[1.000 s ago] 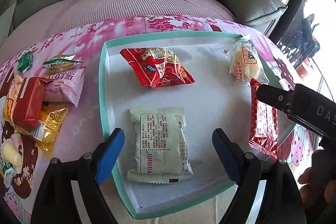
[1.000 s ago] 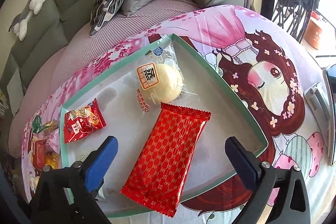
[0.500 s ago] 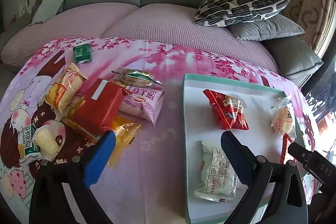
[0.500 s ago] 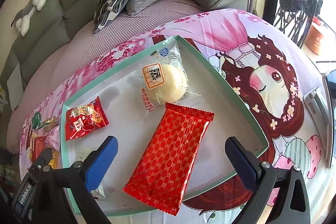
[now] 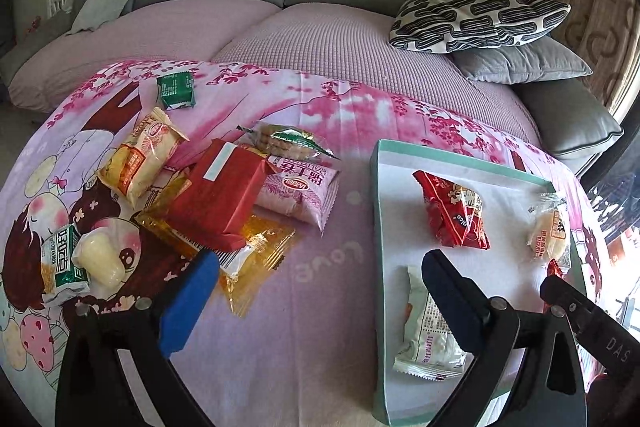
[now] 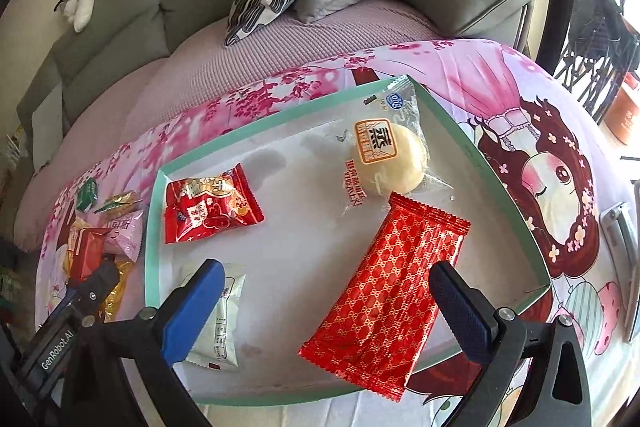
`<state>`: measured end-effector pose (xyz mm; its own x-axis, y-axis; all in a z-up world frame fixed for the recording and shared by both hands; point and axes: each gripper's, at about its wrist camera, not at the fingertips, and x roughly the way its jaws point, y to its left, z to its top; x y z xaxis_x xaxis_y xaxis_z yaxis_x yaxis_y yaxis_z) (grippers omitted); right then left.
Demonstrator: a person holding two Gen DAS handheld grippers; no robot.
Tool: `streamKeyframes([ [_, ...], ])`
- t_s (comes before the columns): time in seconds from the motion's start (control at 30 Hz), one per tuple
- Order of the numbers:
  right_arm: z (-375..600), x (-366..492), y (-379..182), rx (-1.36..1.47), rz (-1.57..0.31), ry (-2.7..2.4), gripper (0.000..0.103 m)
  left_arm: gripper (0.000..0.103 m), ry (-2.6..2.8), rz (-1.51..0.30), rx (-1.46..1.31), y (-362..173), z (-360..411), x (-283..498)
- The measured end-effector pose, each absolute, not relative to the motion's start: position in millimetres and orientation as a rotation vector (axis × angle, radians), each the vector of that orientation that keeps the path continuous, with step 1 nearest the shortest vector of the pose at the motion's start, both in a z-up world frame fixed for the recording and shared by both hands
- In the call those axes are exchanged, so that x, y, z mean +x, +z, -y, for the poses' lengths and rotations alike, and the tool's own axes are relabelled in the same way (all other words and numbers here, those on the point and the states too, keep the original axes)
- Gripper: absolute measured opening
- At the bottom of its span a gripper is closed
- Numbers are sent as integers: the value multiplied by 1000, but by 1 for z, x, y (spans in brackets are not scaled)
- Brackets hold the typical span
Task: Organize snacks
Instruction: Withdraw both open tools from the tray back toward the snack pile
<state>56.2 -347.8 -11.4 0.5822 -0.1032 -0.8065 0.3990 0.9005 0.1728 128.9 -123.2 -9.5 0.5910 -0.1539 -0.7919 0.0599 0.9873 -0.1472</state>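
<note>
Leftward, we hold our left gripper [image 5: 316, 291] spread and empty above the pink printed cloth [image 5: 320, 307], near a loose pile topped by a red foil box [image 5: 218, 195]. In the shallow green-rimmed white tray [image 6: 158, 227] lie a red snack bag [image 6: 210, 209], a white packet [image 6: 218, 319], a clear-wrapped pale bun [image 6: 382, 157] and a long red patterned wrapper [image 6: 390, 295], its length running near-left to far-right. Our right gripper [image 6: 326, 311] hovers spread over that wrapper, pinching nothing.

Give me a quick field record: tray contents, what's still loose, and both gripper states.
tray: teal rim, white floor, on the pink cloth
in tray: red snack bag, wrapped bun, red patterned bar, white packet
loose pile: red box, pink packet, yellow packet, green packet
left gripper: open, empty
right gripper: open, empty, over tray
</note>
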Motion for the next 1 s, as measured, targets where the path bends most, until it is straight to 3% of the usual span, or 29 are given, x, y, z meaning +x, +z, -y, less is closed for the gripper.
streamKeyframes([
  [1.0,196,82,-19,85,-899,40,103,101,174,-861,-197,9,-50,111],
])
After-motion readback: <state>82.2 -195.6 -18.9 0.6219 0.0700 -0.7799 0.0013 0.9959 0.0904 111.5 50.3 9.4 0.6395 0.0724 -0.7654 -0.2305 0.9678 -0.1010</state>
